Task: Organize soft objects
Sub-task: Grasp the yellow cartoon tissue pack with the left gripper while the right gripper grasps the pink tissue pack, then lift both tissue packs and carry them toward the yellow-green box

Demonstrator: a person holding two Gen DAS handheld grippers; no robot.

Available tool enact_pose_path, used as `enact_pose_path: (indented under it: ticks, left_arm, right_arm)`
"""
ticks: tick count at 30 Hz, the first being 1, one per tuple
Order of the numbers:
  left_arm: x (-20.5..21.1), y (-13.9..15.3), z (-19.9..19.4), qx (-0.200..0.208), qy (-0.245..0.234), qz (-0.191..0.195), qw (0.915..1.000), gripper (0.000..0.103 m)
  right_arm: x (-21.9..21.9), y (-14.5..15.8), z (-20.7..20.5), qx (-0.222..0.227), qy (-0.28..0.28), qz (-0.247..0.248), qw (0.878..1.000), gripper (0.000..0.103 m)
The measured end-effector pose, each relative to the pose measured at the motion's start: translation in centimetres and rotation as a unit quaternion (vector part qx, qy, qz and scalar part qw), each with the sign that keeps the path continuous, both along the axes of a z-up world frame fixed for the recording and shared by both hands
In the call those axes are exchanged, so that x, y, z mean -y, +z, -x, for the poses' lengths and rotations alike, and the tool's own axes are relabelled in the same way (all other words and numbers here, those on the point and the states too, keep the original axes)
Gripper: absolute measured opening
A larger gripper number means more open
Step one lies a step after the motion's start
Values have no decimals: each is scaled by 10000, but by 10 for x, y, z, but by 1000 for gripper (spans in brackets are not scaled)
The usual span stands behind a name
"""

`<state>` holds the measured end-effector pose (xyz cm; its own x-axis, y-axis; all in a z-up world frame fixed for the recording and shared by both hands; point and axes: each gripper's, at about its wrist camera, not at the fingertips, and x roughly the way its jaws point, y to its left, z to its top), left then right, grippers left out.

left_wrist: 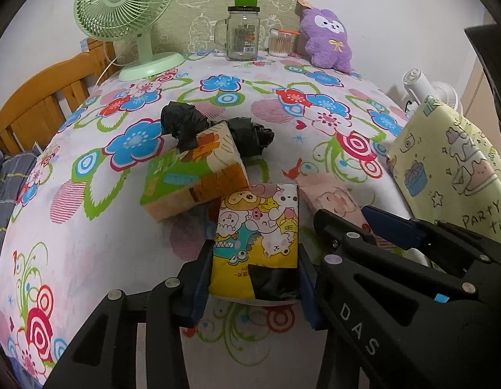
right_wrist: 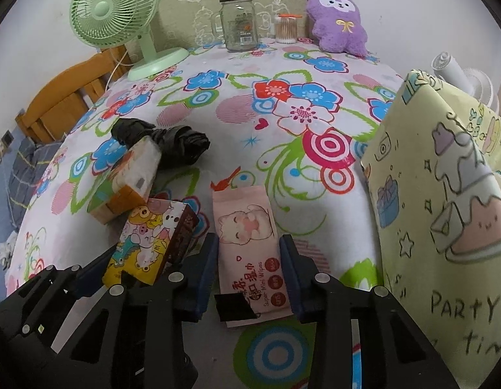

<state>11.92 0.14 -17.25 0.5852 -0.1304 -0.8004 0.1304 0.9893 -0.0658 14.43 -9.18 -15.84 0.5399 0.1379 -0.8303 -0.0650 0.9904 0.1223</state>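
My left gripper [left_wrist: 255,278] is shut on a yellow cartoon tissue pack [left_wrist: 260,236], held between both pads; the pack also shows in the right wrist view [right_wrist: 146,246]. My right gripper [right_wrist: 249,272] straddles a pink wet-wipes pack [right_wrist: 250,246] lying on the floral tablecloth, its pads just off the pack's sides; the pack also shows in the left wrist view [left_wrist: 334,201]. An orange-green tissue pack [left_wrist: 192,178] leans on two black bundles [left_wrist: 218,129] behind.
A yellow "Party time" fabric bin [right_wrist: 445,210] stands at the right. At the back stand a green fan [left_wrist: 127,22], a glass jar [left_wrist: 242,32], a cotton-swab tub [left_wrist: 279,42] and a purple plush [left_wrist: 328,39]. A wooden bed frame [left_wrist: 40,103] is left of the table.
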Motion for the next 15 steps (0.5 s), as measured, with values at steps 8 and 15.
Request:
enact_pose_path:
  ticks: [8, 15]
  left_arm:
    - [1, 13, 15, 196, 4, 42, 9998, 47]
    - [2, 27, 25, 366, 13, 54, 9993, 47]
  right_arm:
    - [0, 14, 15, 192, 23, 19, 9998, 41]
    - [2, 29, 26, 363, 21, 13, 9993, 41]
